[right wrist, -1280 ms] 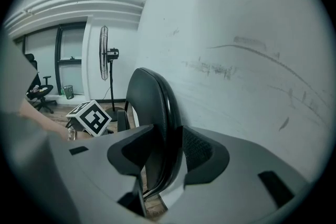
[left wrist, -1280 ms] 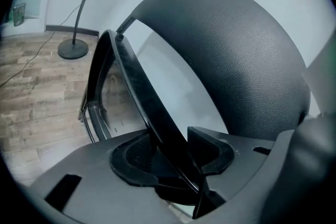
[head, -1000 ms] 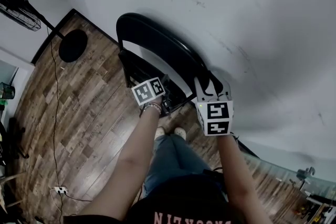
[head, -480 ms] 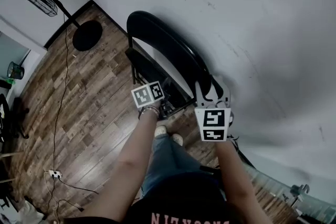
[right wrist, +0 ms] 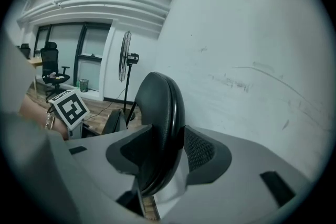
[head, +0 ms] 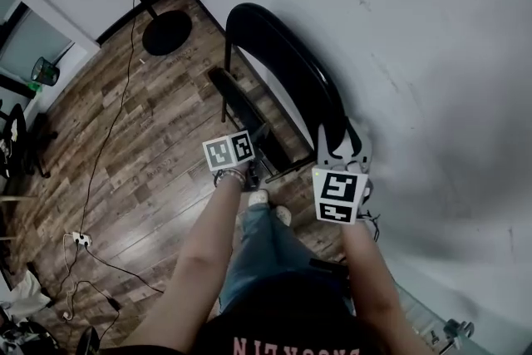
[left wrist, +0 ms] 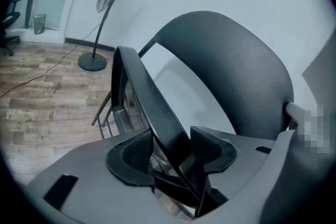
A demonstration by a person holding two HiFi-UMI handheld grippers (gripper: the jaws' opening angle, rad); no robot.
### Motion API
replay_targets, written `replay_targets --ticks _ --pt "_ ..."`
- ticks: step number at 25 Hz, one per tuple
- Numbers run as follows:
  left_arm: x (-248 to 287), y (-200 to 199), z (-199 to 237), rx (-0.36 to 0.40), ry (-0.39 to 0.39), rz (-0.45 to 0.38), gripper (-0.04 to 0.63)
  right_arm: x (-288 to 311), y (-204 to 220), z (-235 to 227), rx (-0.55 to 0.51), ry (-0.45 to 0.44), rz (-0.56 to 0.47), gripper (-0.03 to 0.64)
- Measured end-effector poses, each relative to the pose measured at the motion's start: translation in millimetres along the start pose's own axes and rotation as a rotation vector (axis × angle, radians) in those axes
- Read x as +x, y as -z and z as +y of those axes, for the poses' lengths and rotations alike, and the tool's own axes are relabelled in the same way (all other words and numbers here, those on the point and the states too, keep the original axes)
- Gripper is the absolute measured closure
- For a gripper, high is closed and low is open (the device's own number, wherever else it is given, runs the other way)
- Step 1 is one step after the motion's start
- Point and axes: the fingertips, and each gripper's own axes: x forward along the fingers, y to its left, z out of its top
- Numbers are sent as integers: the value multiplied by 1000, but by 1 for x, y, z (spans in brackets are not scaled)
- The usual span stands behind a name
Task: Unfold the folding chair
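Gripping seat (left wrist: 148, 105) edge with left claw (left wrist: 173, 153), having just opened it wider; clamping backrest (right wrist: 164, 107) rim with right claw (right wrist: 169, 150).

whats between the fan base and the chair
Only bare wood floor lies between the fan base and the chair; the head view shows it.

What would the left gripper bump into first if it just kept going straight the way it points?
The chair seat: it already sits between the left gripper's jaws, which have just been opening slightly. Pushing on would likely drive it deeper; the backrest stands beyond, though how far is unclear.
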Motion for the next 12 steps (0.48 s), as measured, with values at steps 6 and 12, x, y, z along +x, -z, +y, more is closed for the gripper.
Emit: replay_targets --ticks 6,12 --pt "-22 12 24 -57 -2 -10 374 5 9 -4 -48 -18 35 431" --pt "-28 14 29 -99 -44 -48 377 2 8 2 -70 -23 16 431"
